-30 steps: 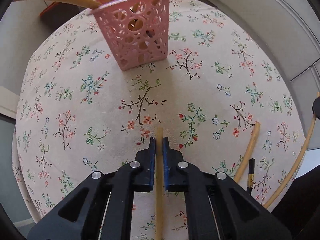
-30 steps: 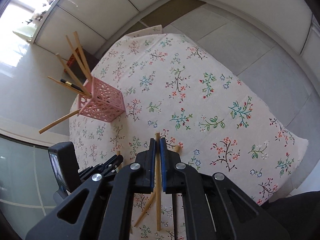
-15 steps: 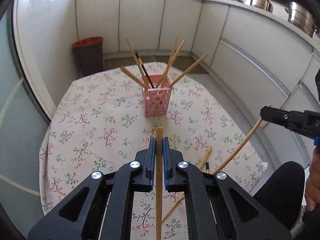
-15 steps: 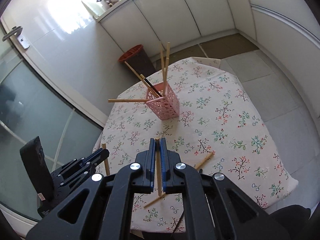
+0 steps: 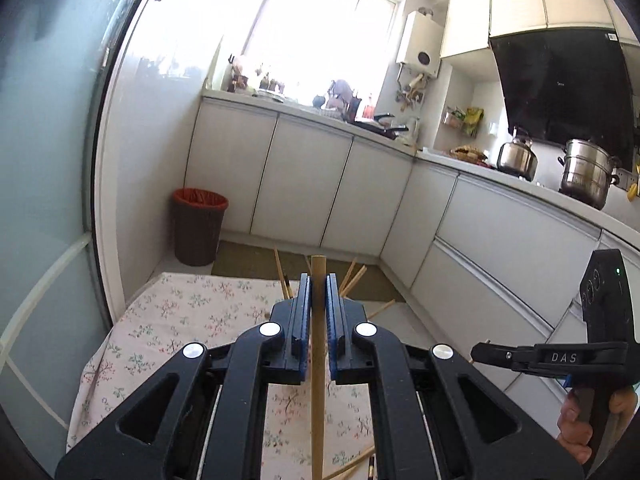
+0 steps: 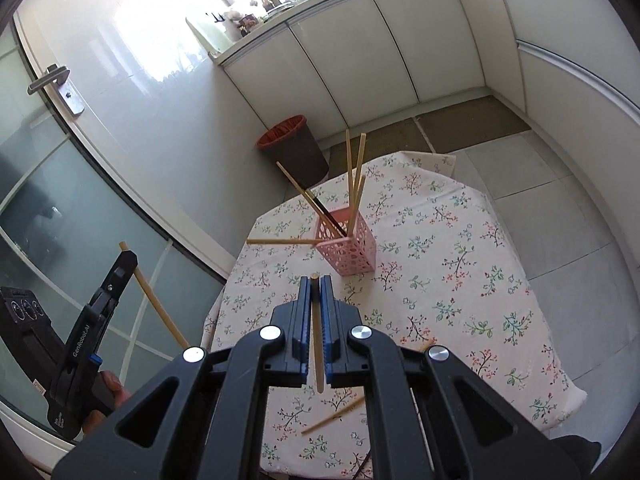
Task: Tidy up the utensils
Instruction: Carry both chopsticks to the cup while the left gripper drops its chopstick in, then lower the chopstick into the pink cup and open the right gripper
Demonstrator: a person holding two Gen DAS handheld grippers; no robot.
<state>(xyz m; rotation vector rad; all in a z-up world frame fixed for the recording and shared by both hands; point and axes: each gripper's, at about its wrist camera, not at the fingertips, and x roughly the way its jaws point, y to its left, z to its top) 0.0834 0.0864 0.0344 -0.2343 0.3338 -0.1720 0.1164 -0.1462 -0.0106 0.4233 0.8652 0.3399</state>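
Observation:
My left gripper (image 5: pixel 318 280) is shut on a wooden chopstick (image 5: pixel 317 380) and is raised high, facing the kitchen cabinets. My right gripper (image 6: pixel 316 280) is shut on another wooden chopstick (image 6: pixel 318 354), above the floral table (image 6: pixel 460 280). The pink perforated basket (image 6: pixel 348 246) stands on the table ahead of the right gripper and holds several chopsticks. In the left wrist view only chopstick tips (image 5: pixel 352 278) show behind the fingers. The left gripper also shows in the right wrist view (image 6: pixel 124 258), the right one in the left wrist view (image 5: pixel 478 350).
A loose wooden chopstick (image 6: pixel 334 416) and a dark one (image 6: pixel 362 464) lie on the table near its front. A brown bin (image 6: pixel 294 152) stands on the floor beyond the table. White cabinets (image 5: pixel 300 188) line the walls.
Both grippers have risen high above the table, each still holding its chopstick. The left wrist view has tilted up from the tabletop to the kitchen wall and window.

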